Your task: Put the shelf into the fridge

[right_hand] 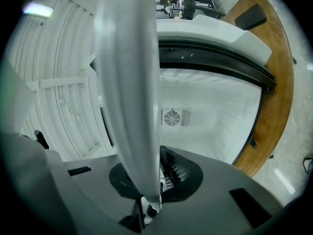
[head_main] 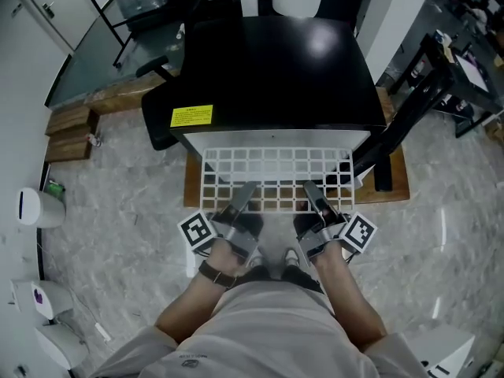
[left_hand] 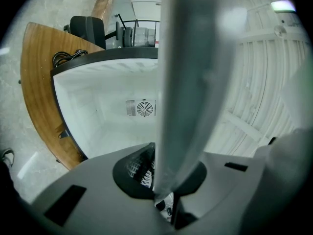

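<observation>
The black box-shaped fridge (head_main: 276, 69) stands open on a low brown wooden platform (head_main: 194, 197). Only the front edge and the front corners of the platform show bare wood. The fridge mouth faces the person.

The white wire grid shelf (head_main: 276, 168) lies flat in the mouth. Its far edge is under the fridge's front top edge, and its near part hangs out over the front edge of the platform. The long axis of the shelf runs left to right, parallel to the mouth, and its short axis points straight into the white interior.

The left gripper (head_main: 242, 199) is clamped on the near long edge of the shelf, left of the middle. The right gripper (head_main: 313, 195) is clamped on the same edge, right of the middle. Both seem equally near to the fridge.

The two gripper views show the small round fan vent (left_hand: 144, 107) on the back wall, directly ahead. I judge that the next move is a level push forward, both sides together, so that the shelf does not turn and jam.
</observation>
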`<control>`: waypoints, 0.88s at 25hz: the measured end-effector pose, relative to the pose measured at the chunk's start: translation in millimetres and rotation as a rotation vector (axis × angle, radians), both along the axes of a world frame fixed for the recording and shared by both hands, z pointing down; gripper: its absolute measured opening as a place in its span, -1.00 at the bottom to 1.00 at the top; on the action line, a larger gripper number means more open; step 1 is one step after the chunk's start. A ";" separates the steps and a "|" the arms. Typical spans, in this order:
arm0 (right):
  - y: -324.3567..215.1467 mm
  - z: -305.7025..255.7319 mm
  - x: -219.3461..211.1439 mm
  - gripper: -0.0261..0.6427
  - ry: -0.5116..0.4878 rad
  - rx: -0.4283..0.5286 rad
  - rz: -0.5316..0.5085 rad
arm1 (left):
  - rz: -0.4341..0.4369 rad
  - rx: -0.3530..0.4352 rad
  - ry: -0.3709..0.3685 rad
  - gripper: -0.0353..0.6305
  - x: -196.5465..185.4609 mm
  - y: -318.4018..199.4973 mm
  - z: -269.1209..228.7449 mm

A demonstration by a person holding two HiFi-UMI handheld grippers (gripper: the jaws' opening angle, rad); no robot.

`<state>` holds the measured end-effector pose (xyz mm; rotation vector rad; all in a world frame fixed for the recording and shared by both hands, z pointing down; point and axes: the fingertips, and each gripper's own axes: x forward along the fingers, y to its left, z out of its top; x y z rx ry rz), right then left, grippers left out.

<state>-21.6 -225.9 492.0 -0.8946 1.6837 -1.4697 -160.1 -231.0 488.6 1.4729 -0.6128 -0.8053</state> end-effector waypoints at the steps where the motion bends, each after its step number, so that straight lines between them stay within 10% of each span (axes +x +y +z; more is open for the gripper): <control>1: -0.3 0.9 0.1 -0.78 -0.003 -0.004 -0.002 | -0.002 -0.002 -0.001 -0.81 -0.2 0.0 0.8; 22: -16.4 9.3 1.8 -0.78 -0.011 -0.015 -0.002 | -0.028 -0.003 -0.026 -0.81 0.5 -12.8 7.9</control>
